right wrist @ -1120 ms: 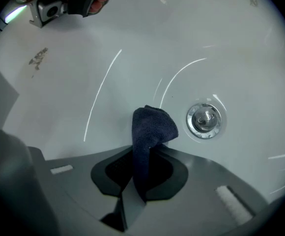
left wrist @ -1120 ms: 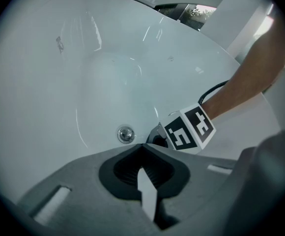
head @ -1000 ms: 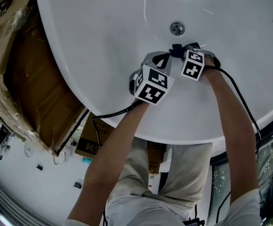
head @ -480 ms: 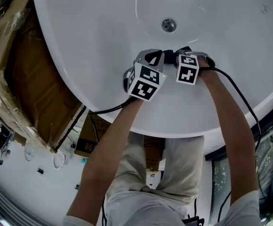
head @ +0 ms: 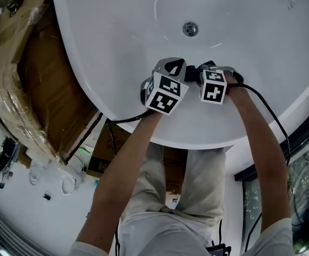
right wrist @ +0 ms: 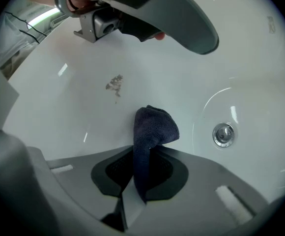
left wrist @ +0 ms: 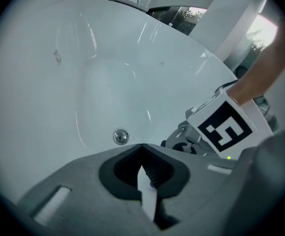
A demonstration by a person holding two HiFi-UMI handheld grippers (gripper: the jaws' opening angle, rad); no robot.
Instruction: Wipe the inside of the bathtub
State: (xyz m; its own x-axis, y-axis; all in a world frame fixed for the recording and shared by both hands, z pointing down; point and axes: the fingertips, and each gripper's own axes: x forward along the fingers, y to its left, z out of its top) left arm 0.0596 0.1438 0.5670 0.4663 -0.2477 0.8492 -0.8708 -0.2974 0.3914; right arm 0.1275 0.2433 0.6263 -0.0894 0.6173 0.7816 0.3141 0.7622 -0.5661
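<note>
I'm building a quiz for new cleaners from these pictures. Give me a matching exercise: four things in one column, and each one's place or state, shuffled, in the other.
1. dark blue terry cloth
2. round metal drain
3. left tongs
4. brownish smudge

A. shut, empty
B. on the white bathtub wall
C. clamped in the right tongs
D. set in the bathtub floor

Pairs: 1-C, 2-D, 3-A, 4-B
</note>
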